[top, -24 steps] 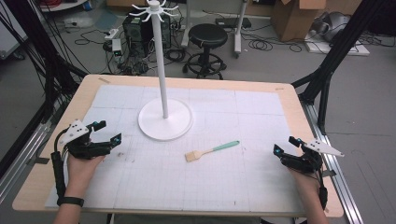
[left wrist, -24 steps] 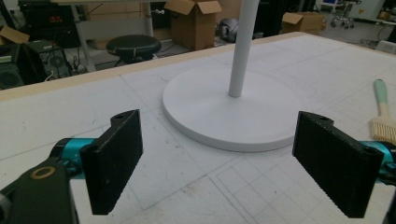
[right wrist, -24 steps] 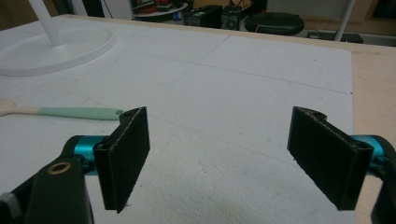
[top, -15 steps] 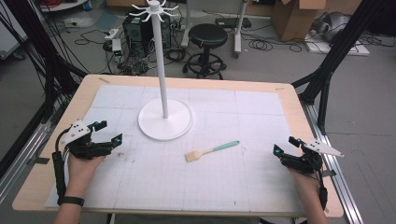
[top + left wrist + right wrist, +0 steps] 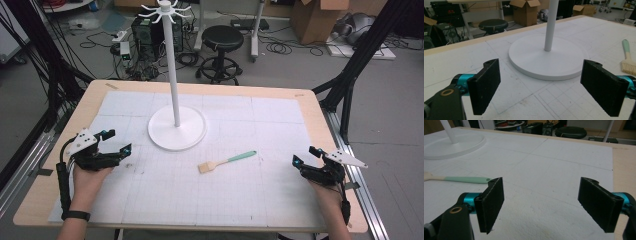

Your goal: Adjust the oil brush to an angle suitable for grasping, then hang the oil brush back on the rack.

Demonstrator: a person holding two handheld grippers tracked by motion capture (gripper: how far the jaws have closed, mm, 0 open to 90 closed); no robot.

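A small pastry brush (image 5: 226, 162) is lying flat on the white gridded mat of the desk (image 5: 280, 200), roughly midway between the two hands and a little in front of the round base of the white stand (image 5: 176, 127), near it but not touching. Its mint-green handle is pointing toward the person's right and away, while the pale bristle head is facing the person's left. The left claw (image 5: 116, 141) is resting at the left side of the mat with its jaws spread wide and nothing between them; the right claw (image 5: 305, 156) is sitting near the right edge, likewise gaping and empty, well apart from the brush. In the right gripper view the handle (image 5: 466, 179) is lying just beyond the left jaw, its rounded end with a small hanging hole nearest that claw. The brush is probably going to feel very light, with a stiff, smooth handle that may slip or roll under the flat pads. The bristles (image 5: 629, 67) are looking soft and springy, so pinching there is likely giving a mushy, unsteady hold. The better grip is appearing to be across the green handle, near its middle, with the jaws closing from either side low against the mat.
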